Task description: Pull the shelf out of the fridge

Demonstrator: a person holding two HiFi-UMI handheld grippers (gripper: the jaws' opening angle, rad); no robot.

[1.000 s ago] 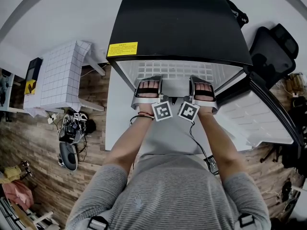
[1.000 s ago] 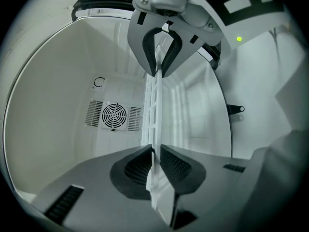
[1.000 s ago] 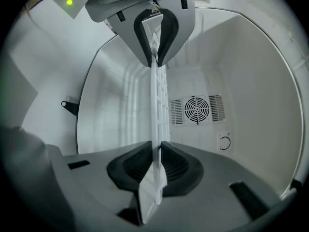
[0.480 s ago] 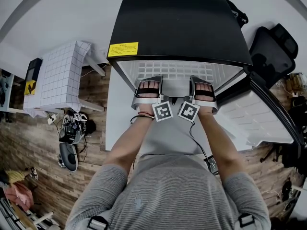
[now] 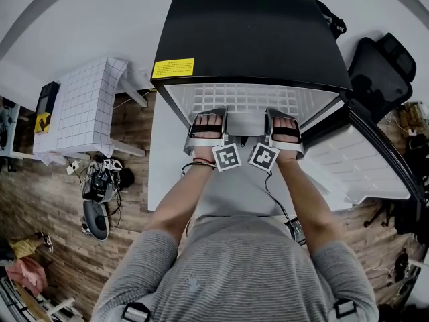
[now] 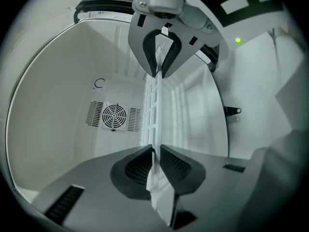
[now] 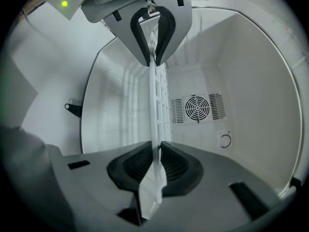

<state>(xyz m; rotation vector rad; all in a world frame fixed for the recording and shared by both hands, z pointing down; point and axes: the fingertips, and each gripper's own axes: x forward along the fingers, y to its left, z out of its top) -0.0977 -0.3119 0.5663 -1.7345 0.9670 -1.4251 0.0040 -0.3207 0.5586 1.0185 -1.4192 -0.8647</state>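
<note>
Shelf place: the shelf (image 5: 249,99) lies flat in the open fridge (image 5: 248,39), and its front part shows below the black top.
Shelf direction: its long axis runs across the fridge from left to right, with the front edge towards the person.
Shelf material: a white grid of thin straight bars with square openings; it is perhaps plastic, but the views are too soft to be sure.
Left gripper (image 5: 208,115): its jaws are clamped on the left part of the shelf's front edge, dark ribbed pads on both faces.
Right gripper (image 5: 284,115): its jaws are clamped on the right part of the same edge.
Fridge inside: smooth white walls, with a round fan grille (image 6: 114,115) in the back wall.
Door (image 5: 365,163): it stands open at the right.
</note>
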